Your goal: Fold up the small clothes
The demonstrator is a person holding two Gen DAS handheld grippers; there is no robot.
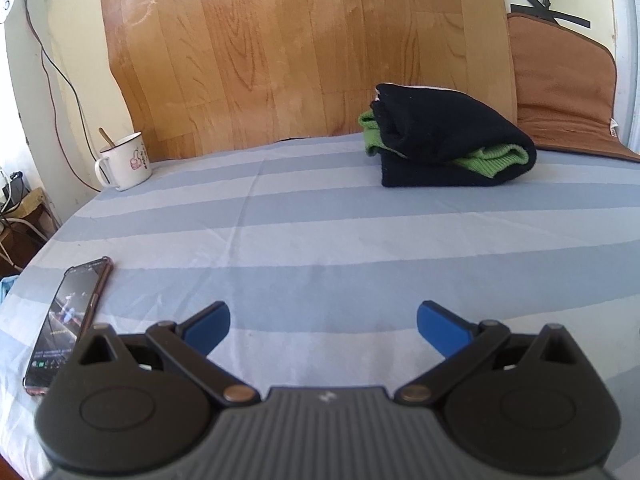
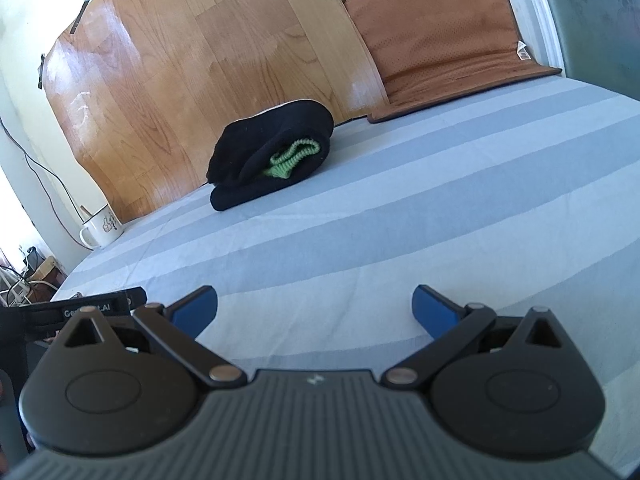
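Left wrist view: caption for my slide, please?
Open left gripper over striped blue bedsheet; folded black-and-green knit garment ahead, white enamel mug far left.

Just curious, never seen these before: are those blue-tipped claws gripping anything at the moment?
No. The left gripper and right gripper are both open and empty above the striped sheet; the folded black garment lies apart, untouched.

My blue-padded left gripper (image 1: pixel 323 328) and blue-padded right gripper (image 2: pixel 315 314) hang side by side over the near part of the striped blue bedsheet (image 1: pixel 320 240). Far ahead the folded black-and-green knit garment (image 1: pixel 448 136) lies on it, before the wooden board (image 1: pixel 304 48). A brown padded mat (image 1: pixel 568 92) leans right of it. A white enamel mug (image 1: pixel 126 162), perhaps holding a spoon, stands far left; a dark smartphone (image 1: pixel 68 320) lies near left.
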